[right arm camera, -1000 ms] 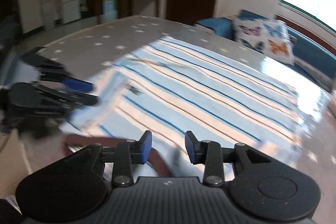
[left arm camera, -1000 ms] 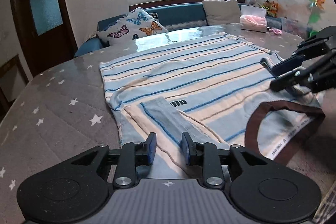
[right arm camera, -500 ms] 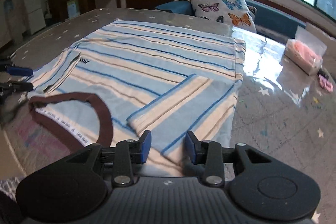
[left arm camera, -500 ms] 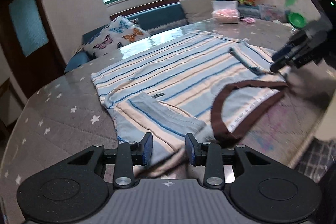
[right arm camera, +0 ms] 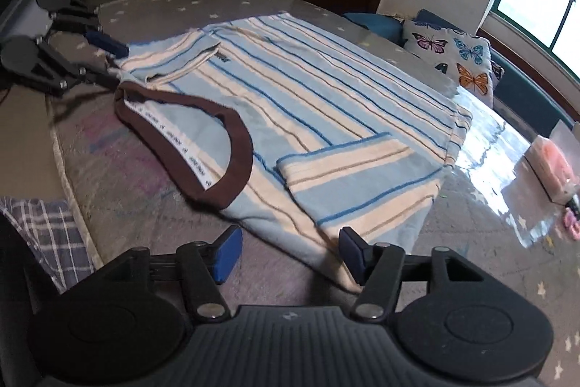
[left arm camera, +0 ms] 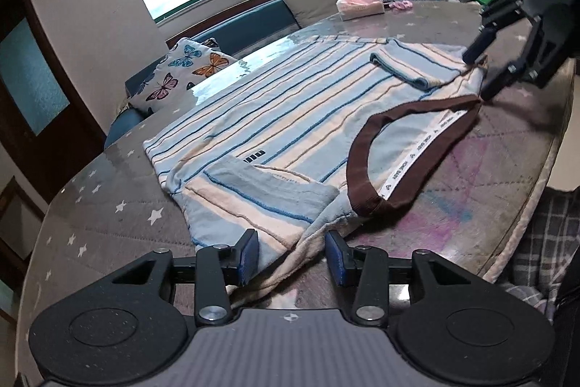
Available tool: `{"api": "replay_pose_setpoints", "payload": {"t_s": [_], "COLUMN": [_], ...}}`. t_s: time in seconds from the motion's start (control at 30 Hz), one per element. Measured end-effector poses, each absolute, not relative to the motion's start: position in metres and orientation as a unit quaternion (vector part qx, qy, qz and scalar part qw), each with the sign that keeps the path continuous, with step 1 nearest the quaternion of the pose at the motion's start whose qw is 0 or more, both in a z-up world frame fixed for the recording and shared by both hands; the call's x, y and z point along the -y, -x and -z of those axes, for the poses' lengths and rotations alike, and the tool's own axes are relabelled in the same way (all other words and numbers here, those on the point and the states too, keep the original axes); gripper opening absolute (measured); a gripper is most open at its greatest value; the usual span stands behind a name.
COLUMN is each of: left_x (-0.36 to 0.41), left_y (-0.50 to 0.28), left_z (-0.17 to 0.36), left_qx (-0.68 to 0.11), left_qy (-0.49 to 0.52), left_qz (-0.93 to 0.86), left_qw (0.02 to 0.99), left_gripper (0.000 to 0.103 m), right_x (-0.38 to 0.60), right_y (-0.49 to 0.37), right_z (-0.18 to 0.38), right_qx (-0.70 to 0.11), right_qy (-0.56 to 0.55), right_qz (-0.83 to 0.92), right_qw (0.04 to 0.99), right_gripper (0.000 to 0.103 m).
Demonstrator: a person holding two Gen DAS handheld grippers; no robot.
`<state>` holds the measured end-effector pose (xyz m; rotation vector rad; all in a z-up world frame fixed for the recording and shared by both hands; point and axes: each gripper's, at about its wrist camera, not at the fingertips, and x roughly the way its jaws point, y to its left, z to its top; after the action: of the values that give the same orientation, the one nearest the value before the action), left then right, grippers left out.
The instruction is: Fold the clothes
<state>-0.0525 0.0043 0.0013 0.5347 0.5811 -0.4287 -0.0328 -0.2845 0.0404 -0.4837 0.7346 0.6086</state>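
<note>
A light blue and cream striped shirt [left arm camera: 290,104] [right arm camera: 326,78] lies flat on the table, its brown collar [left arm camera: 366,147] [right arm camera: 239,140] toward the near edge. Both sleeves [left arm camera: 253,194] [right arm camera: 362,176] are folded in over the body. My left gripper [left arm camera: 291,258] [right arm camera: 112,62] is at one shoulder corner. Its jaws are opening, and the cloth edge lies loosely between them without being pinched. My right gripper [right arm camera: 290,254] [left arm camera: 482,71] is at the other shoulder corner, also opening. The shirt's edge sits between its pads, untouched by the left one.
The table [left arm camera: 90,205] has a grey star-patterned cover. A clear box with pink contents [left arm camera: 359,0] [right arm camera: 551,165] stands at its far side. A butterfly pillow [left arm camera: 185,68] [right arm camera: 456,57] lies on the bench beyond. Plaid cloth [left arm camera: 536,242] [right arm camera: 43,231] shows below the near edge.
Both grippers have drawn back from over the shirt to its shoulder corners and their jaws have widened. The sleeves now lie folded on the shirt's body.
</note>
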Motion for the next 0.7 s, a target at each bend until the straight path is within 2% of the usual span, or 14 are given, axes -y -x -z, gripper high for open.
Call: {"api": "replay_pose_setpoints", "payload": {"t_s": [0.13,0.17,0.2,0.3,0.33,0.4,0.43,0.47,0.57,0.7], "left_x": [-0.006,-0.007,-0.007,-0.009,-0.01,-0.012,-0.011,-0.01,-0.01,-0.015], "left_y": [0.046,0.045,0.044,0.043,0.042,0.04,0.04,0.04,0.044,0.056], "left_z": [-0.001,-0.001,-0.001,0.001,0.001,0.001,0.001,0.002,0.0,-0.014], "left_qx": [-0.282,-0.282,-0.282,-0.279,-0.281,-0.287,-0.289,-0.291,-0.287,-0.273], "left_qy": [-0.258,-0.258,-0.26,-0.265,-0.261,-0.251,-0.248,-0.246,-0.239,-0.227], "left_qz": [0.209,0.211,0.214,0.224,0.227,0.238,0.241,0.241,0.237,0.23], "left_qw": [0.9,0.9,0.899,0.896,0.895,0.893,0.893,0.893,0.897,0.906], "left_gripper": [0.045,0.045,0.045,0.043,0.04,0.028,0.016,0.012,0.005,0.004], "right_x": [0.292,0.296,0.298,0.301,0.301,0.302,0.301,0.301,0.299,0.3], "right_y": [0.017,0.014,0.012,0.01,0.01,0.008,0.007,0.007,0.011,0.024], "right_z": [-0.039,-0.038,-0.039,-0.039,-0.039,-0.04,-0.04,-0.04,-0.041,-0.051], "right_qx": [-0.362,-0.368,-0.372,-0.376,-0.375,-0.375,-0.375,-0.374,-0.366,-0.346], "right_qy": [0.194,0.181,0.173,0.166,0.164,0.158,0.157,0.156,0.161,0.166], "right_qz": [-0.29,-0.294,-0.297,-0.299,-0.295,-0.288,-0.281,-0.278,-0.272,-0.269], "right_qw": [0.864,0.863,0.862,0.861,0.863,0.867,0.869,0.871,0.875,0.884], "right_gripper": [0.057,0.053,0.045,0.034,0.03,0.013,0.011,0.01,0.006,0.005]}}
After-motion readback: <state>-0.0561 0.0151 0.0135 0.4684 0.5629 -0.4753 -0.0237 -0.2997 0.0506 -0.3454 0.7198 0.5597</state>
